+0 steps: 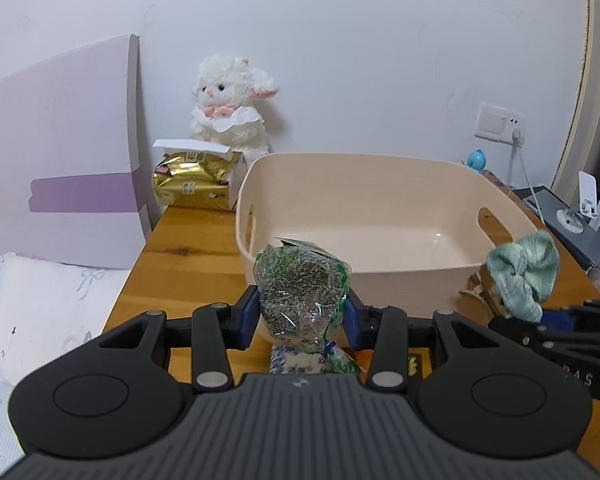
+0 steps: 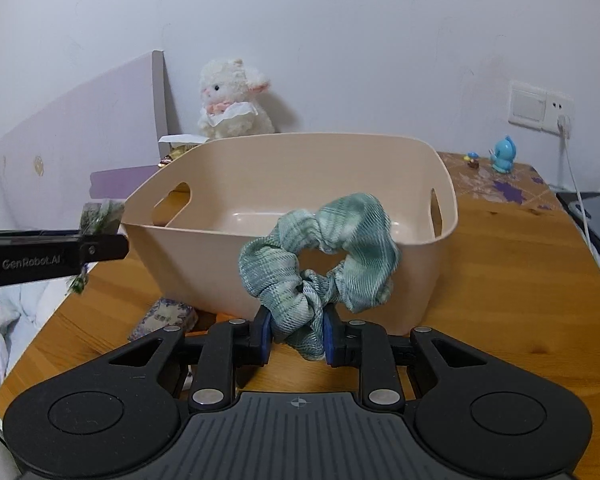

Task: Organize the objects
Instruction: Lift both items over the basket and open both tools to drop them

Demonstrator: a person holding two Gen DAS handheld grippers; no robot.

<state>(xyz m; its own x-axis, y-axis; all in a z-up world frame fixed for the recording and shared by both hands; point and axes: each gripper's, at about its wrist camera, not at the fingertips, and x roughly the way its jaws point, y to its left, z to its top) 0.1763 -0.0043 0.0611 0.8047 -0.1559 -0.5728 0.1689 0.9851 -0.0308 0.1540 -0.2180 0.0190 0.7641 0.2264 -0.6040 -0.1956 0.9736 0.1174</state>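
Two tongs are both loaded in front of the beige bin [image 1: 380,216]. Left tongs [image 1: 303,316] are clenched on a clear bag of sunflower seeds [image 1: 302,292], which stands upright between the blue pads just short of the bin's near wall, toward its left corner. Right tongs [image 2: 296,334] grip a green scrunchie [image 2: 320,256] by its lower fold; the rest of the loop rises in front of the bin's near wall, its top level with the rim.

Nothing lies inside the bin; its bare floor shows, with a handle slot cut in each end wall. Beside the bin's near left corner a small floral packet [image 2: 164,318] lies flat on the wooden surface [image 2: 500,280].

Behind the bin, at its far left, a gold tissue pack [image 1: 196,184] sits with a white plush lamb [image 1: 230,108] behind it against the white wall. Behind the bin's far right corner stands a small blue figurine [image 2: 504,154], near a wall socket [image 2: 540,106] with a cable plugged in. Left of the bin, off the surface, is a bed with a lilac headboard [image 1: 60,152].
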